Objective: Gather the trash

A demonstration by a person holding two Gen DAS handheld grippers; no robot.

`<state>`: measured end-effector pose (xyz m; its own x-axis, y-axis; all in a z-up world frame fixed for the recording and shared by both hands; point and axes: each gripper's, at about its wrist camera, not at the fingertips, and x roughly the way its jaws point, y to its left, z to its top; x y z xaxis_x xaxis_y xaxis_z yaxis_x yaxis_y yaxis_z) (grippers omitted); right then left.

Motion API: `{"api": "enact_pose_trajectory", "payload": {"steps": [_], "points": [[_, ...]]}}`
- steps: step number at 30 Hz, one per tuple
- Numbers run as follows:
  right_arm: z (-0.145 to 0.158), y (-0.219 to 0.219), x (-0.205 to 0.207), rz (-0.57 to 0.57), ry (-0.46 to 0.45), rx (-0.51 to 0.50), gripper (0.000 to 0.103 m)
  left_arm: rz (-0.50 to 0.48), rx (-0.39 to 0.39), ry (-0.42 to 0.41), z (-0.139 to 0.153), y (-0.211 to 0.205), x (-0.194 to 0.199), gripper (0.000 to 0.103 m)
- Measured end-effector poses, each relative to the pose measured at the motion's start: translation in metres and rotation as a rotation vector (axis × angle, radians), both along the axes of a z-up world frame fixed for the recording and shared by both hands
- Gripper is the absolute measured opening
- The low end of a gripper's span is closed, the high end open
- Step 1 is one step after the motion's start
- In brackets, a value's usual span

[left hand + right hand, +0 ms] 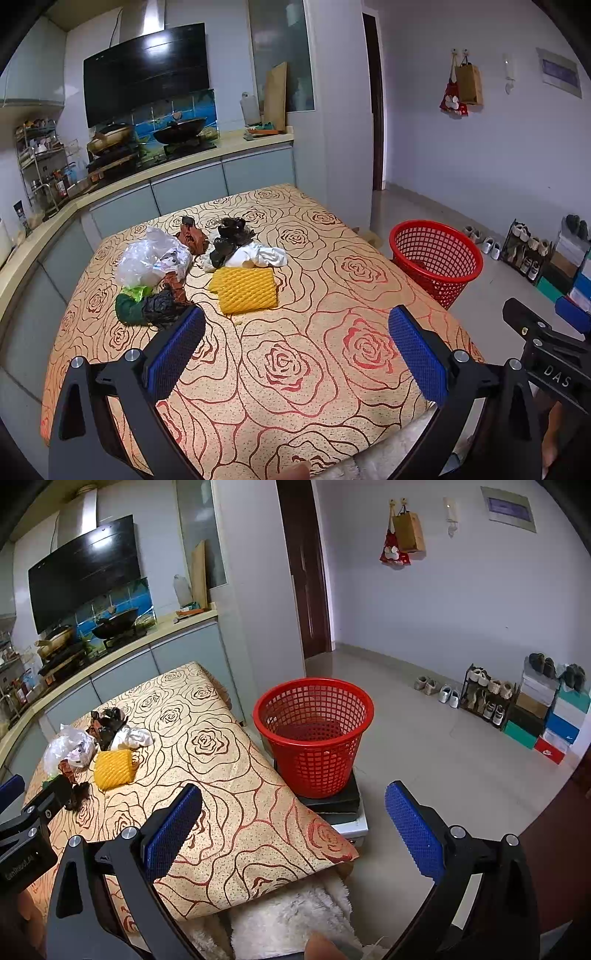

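Both hand-held grippers, left (pixel 295 347) and right (pixel 293 823), hover spread and empty, trash (pixel 199 269) piled ahead on the tabletop (pixel 332 332), basket (pixel 314 734) apparently unfilled.

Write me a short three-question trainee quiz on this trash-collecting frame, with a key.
1. True or false: the red basket stands on the table.
2. Multiple choice: the trash piece lying nearest the middle of the table is A) the yellow foam net, B) the clear plastic bag, C) the white crumpled piece.
3. Fill in: both the left gripper and the right gripper are ____ and hold nothing.

Key:
1. False; it stands beside the table, on a dark low stand.
2. A.
3. open.
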<state>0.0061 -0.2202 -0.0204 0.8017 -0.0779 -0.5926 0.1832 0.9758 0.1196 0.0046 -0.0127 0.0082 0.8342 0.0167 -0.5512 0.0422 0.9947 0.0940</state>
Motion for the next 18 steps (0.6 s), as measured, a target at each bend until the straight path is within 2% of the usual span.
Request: {"api": "enact_pose_trajectory", "payload": {"steps": [18], "points": [[-0.0032, -0.0031, 0.0024, -0.004, 0.008, -0.002, 0.097, 0.002, -0.001, 0.004, -0.0014, -0.0008, 0.0012, 0.096]]}}
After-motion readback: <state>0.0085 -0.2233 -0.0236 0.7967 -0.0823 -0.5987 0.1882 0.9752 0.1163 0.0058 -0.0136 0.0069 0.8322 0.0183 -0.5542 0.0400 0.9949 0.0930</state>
